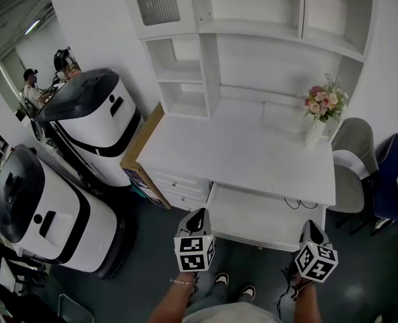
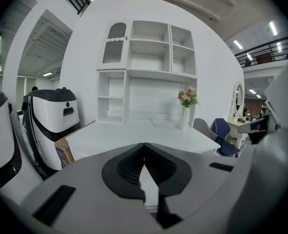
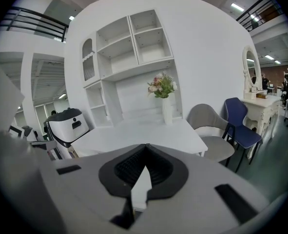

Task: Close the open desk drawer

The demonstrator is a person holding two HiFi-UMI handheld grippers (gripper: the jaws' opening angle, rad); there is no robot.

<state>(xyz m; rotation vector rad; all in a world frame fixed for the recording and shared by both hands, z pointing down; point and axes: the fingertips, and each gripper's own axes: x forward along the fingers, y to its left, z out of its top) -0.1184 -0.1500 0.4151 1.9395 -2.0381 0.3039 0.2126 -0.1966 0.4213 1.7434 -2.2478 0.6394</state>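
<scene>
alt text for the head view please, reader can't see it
A person holds the left gripper and right gripper, both shut, near the front of an open drawer under a white desk. A vase of flowers stands at the desk's right.

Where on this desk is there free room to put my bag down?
Nearly the whole desk top is bare, from the shelves to its front edge; only a vase stands back right. The open drawer looks empty too, bar a cable. Left of the desk is crowded: a box and two white machines.
</scene>
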